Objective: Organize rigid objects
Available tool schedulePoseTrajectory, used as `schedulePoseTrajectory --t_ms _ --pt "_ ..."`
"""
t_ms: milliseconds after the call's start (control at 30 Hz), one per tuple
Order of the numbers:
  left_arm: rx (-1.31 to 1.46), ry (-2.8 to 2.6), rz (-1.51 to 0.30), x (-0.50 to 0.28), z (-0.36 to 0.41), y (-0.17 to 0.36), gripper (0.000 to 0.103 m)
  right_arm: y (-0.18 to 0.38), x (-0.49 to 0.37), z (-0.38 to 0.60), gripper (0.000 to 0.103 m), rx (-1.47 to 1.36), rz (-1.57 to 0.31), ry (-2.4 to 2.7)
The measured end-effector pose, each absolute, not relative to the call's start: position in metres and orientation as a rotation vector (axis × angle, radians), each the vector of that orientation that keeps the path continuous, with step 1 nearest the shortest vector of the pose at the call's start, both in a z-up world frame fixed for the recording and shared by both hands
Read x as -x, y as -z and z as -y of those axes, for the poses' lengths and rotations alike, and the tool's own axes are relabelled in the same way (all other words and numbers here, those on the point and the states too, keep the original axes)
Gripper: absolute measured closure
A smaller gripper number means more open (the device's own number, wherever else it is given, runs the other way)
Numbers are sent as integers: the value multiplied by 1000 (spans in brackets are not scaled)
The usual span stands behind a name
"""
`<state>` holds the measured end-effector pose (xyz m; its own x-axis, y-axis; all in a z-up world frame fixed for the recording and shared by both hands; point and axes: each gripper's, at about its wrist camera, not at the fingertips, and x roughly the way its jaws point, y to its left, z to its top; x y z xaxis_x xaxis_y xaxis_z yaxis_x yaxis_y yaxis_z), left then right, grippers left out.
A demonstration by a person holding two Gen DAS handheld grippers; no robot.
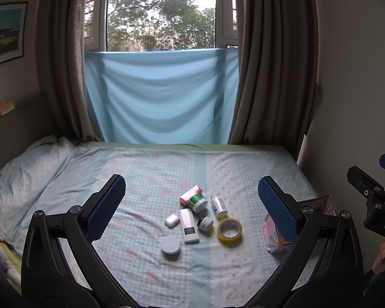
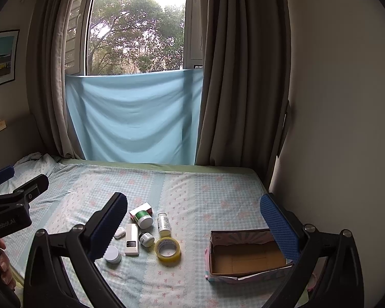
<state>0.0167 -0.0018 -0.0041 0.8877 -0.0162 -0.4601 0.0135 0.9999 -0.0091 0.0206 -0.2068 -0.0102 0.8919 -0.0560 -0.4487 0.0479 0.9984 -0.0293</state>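
Rigid objects: small cluster, lying on checked bedsheet (image 1: 146, 179) mid-bed, between the two pairs of tongs and beyond their tips. Nothing boxed yet.

Left tongs (image 1: 191, 200): spread wide, holding nothing, raised above sheet, aimed at cluster.
Right tongs (image 2: 193, 217): likewise wide and empty, raised, aimed between cluster and box.

Nearest: round lidded tin (image 1: 170, 245), flat on lid side; low profile, likely to slip from pads if pinched at rim.
Tape roll (image 1: 229, 231), yellowish, flat, just right of cluster; could tilt or roll away if lifted by one wall.
White flat device (image 1: 189, 225), lying lengthwise, centre; touching or nearly touching small dark-capped jar (image 1: 205, 223).
Small white case (image 1: 172, 220), rounded, left of device; smooth, judged slippery.
White bottle (image 1: 218, 205), on its side; liable to roll on soft sheet if nudged.
Green-labelled jar (image 1: 198, 202), tipped, resting against pink carton (image 1: 191, 192) farthest back.

Cardboard box (image 2: 246, 255): open, empty, at right edge of bed, well apart from cluster; partly masked by right tongs' finger.

Risks, judged: tight packing, so closing on one item could knock neighbours; soft wrinkled bedding giving under pressure, spoiling grip; box near mattress edge, apt to be pushed off by careless drop.

Beyond: pale blue cloth (image 1: 161, 95), curtains (image 1: 267, 77), window.
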Motion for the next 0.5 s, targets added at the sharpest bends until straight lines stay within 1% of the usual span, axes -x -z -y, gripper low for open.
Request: schedulePoseTrajectory --t_ms 500 --pt "7 22 -465 -17 8 1 1 10 -16 218 0 15 -442 63"
